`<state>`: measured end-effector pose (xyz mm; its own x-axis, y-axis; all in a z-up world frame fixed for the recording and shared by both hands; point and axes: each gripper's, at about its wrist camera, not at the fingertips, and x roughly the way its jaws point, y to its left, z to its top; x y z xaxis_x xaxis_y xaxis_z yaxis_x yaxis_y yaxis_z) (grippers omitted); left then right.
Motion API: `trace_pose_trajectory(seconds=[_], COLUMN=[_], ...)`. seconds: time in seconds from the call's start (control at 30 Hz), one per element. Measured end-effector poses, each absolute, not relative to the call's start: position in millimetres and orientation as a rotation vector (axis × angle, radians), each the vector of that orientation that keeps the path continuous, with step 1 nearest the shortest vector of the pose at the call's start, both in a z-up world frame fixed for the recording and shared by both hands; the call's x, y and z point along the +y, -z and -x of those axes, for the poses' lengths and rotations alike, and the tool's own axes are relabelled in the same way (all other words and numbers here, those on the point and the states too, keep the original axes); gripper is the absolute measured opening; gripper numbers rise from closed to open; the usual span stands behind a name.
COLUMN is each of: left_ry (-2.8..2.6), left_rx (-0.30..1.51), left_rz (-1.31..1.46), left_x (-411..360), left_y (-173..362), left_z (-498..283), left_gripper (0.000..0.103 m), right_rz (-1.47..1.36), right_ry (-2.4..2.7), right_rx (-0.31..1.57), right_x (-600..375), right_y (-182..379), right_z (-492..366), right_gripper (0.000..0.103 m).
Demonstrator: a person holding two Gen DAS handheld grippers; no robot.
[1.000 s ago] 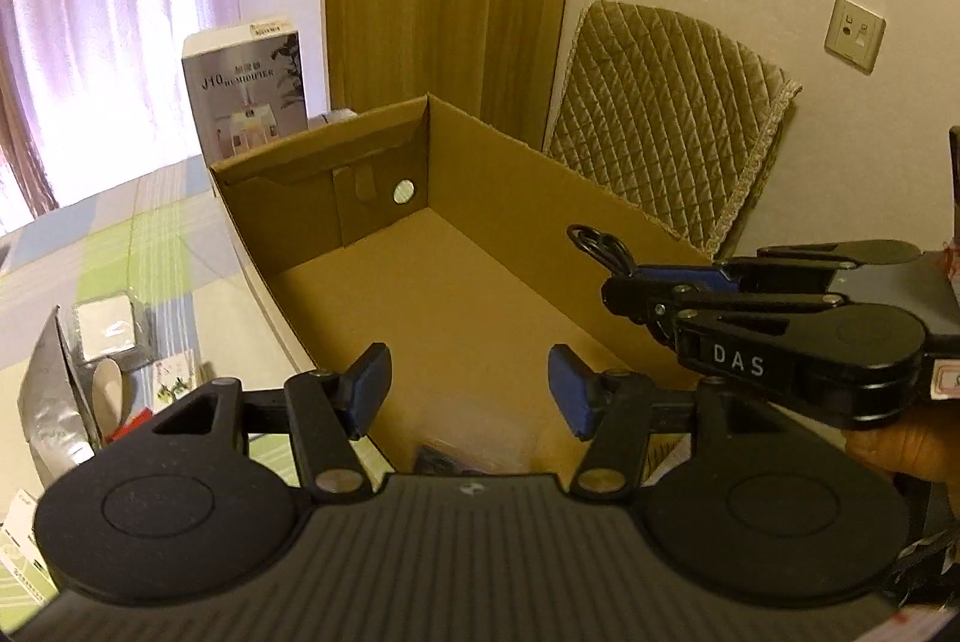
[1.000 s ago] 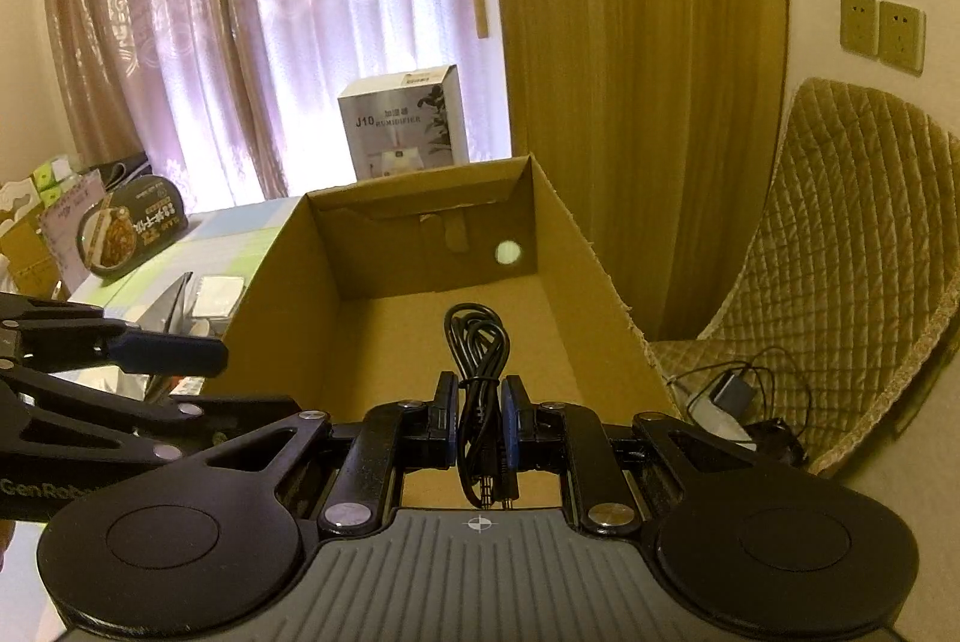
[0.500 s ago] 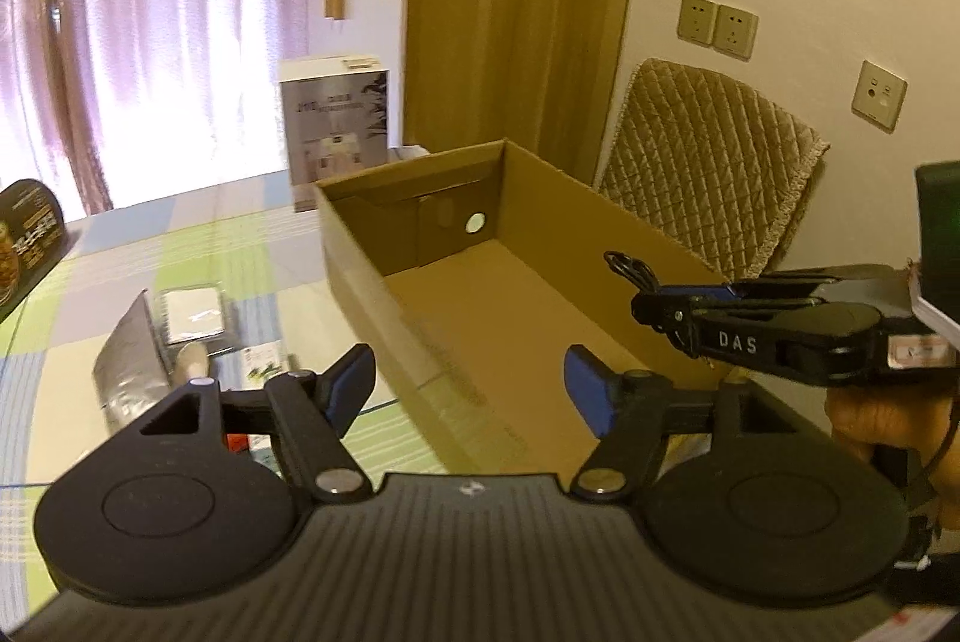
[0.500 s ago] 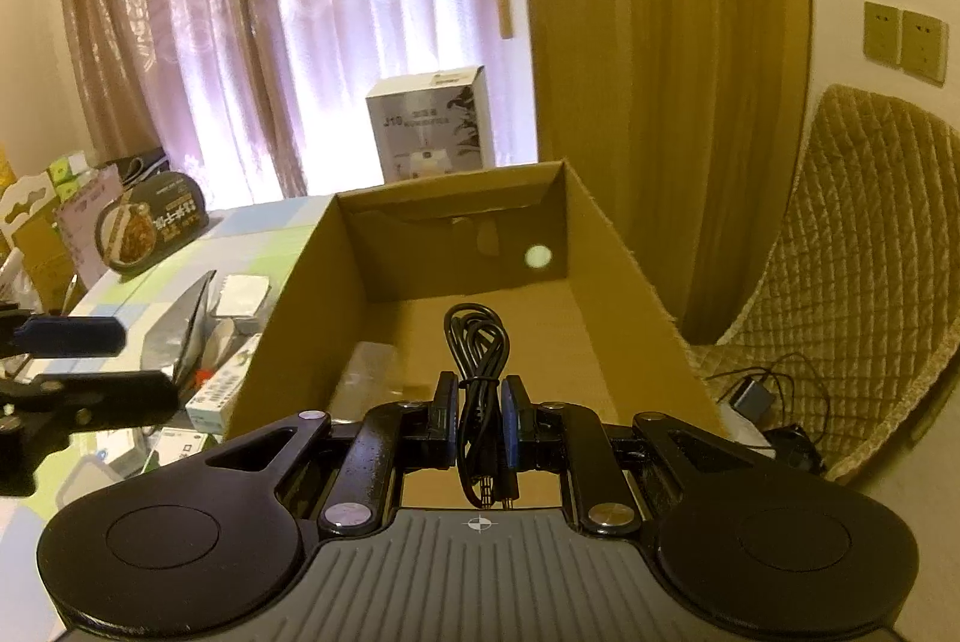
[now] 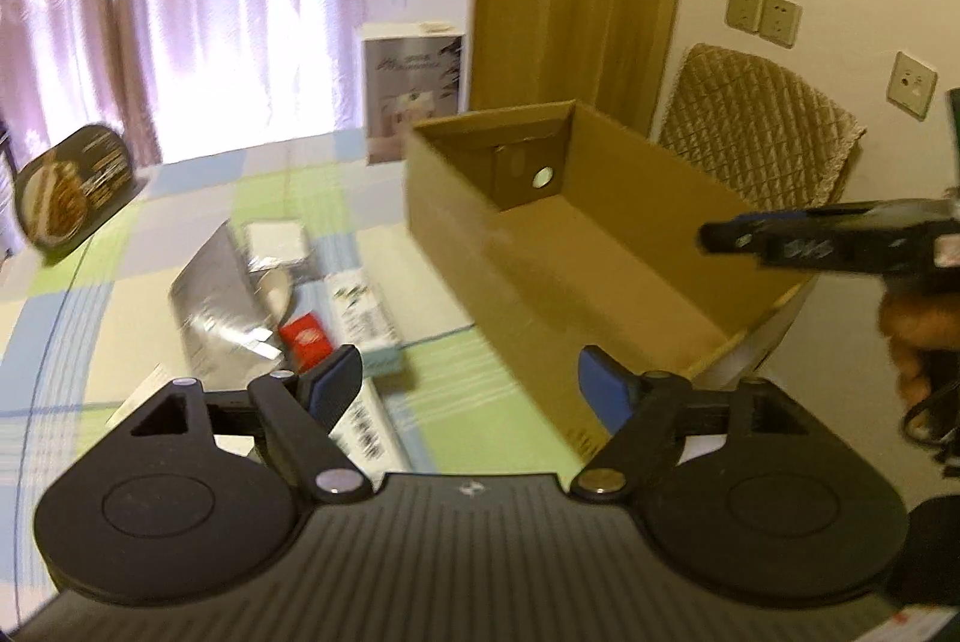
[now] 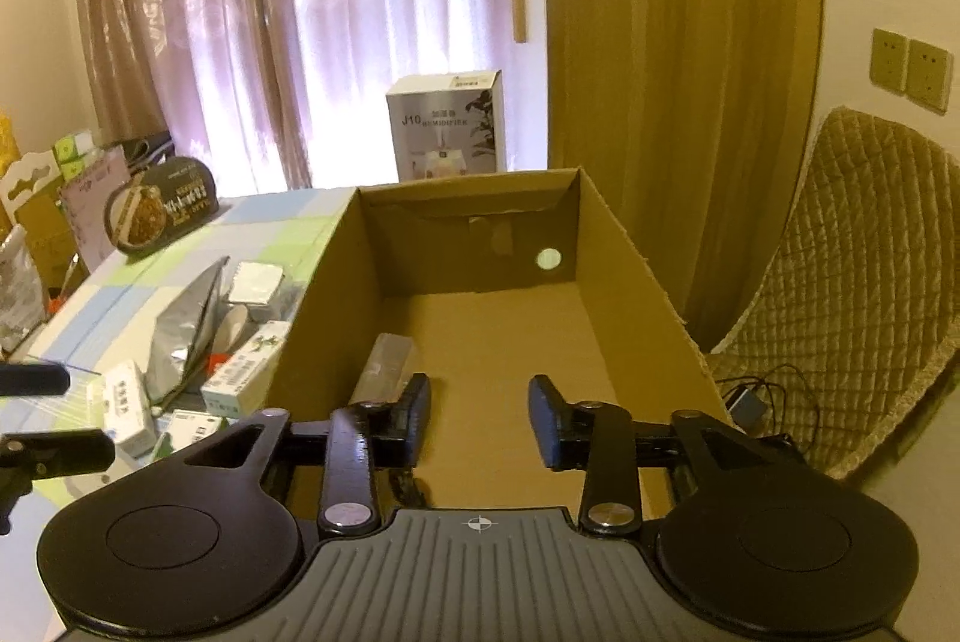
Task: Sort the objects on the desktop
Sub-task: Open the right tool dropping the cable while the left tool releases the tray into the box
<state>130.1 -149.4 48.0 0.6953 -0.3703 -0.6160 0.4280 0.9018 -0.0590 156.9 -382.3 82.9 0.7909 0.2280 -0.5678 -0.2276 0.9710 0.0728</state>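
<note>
The open cardboard box (image 6: pixel 636 270) stands on the table's right side. My right gripper (image 6: pixel 480 396) hangs open over its near end with nothing between the fingers. A bit of black cable (image 6: pixel 414 489) shows just below its left finger, mostly hidden. A clear flat packet (image 6: pixel 387 363) lies inside by the left wall. My left gripper (image 5: pixel 471 378) is open and empty above the table by the box's (image 5: pixel 456 222) near left corner. Ahead of it lie a silver foil bag (image 5: pixel 210 294), a red packet (image 5: pixel 306 339) and a white-green carton (image 5: pixel 366 324). The right gripper (image 5: pixel 714 239) shows side-on.
A humidifier box (image 6: pixel 444 126) stands behind the cardboard box. A dark oval food container (image 6: pixel 159 213) leans at the table's far left. A quilted chair (image 6: pixel 852 294) with a charger and wires (image 6: pixel 750 405) sits right of the box. Curtains hang behind.
My right gripper has opened and let go of the black cable, which dropped from between its fingers. My left gripper has swung left and back, from over the box to beside it.
</note>
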Motion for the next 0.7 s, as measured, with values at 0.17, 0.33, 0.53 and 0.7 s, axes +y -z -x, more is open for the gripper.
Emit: trace_pose_trajectory(seconds=[0.17,0.33,0.53,0.7], left_ry=[0.388,0.308,0.228,0.214], left_rx=[0.692,0.712,0.730,0.749], left_rz=[-0.082,-0.083,-0.096,-0.100], left_x=[-112,-70,-30,-9], left_y=[-41,-34,-27,-23], left_z=[-114,-96,-78,-69], left_gripper=[0.079,0.085,0.091,0.094], right_rz=[-0.015,-0.045,-0.049,-0.054], right_ry=[-0.281,-0.347,-0.436,-0.486], right_rx=[0.571,0.531,0.541,0.594], right_x=[-370,-341,-301,-275], right_y=[-95,-105,-108,-94], right_z=[-129,-97,-70,-56], right_gripper=[0.056,0.068,0.076,0.091])
